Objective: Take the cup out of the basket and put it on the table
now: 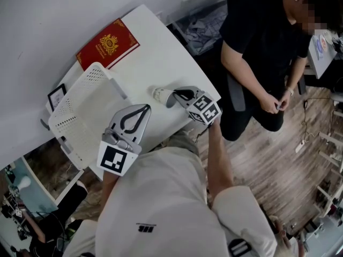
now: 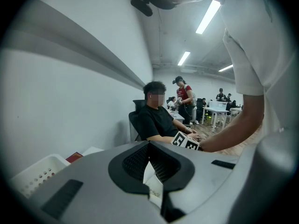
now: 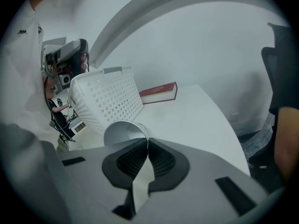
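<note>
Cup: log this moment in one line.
cup: out of basket, over table | right gripper: jaws shut on cup rim | left gripper: jaws together

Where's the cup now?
In the head view the cup is over the table, pinched by the right gripper, just right of the basket.

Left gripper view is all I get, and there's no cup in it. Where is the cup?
Observer: The cup is outside the basket; the right hand-held gripper pinches its rim.
Operator: Is it standing on the table yet?
Observer: No, it's tipped sideways, low over the white table; touching or not, I can't tell.
Operator: Anything inside it?
Observer: The right gripper view looks into its mouth: it's empty.
</note>
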